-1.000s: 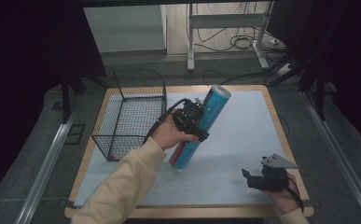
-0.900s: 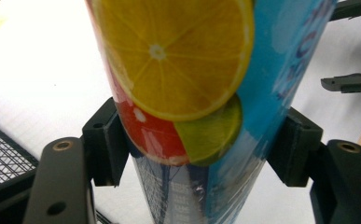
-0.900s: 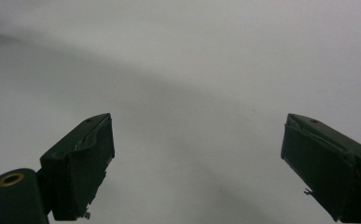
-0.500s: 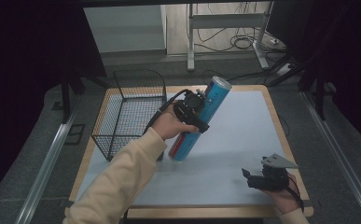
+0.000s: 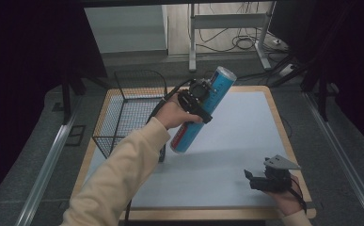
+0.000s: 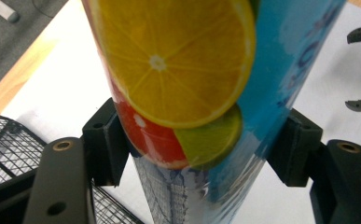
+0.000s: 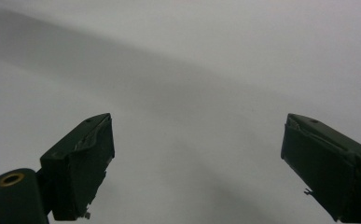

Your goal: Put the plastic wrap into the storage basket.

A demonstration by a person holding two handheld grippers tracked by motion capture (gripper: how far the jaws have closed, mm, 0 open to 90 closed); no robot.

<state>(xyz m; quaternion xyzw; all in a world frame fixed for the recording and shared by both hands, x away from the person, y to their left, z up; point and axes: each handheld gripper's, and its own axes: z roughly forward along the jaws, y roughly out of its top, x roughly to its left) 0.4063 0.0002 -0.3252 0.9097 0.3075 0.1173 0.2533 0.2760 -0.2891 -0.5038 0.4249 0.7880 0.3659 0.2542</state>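
Can (image 5: 203,109) is clamped mid-length in my left tool (image 5: 199,96), tilted with its long axis crossing the jaws, wire basket (image 5: 128,110) just to the tool's left.

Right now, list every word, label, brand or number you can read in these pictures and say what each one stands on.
None can be quoted.
Tall blue can, held in the left gripper: white lettering runs along its side, too small in the high view to read.
The same can in the left gripper view: lettering cut off at the frame edge and blurred; only printed citrus slices are clear.
Wire basket, table mat, right gripper: no text.
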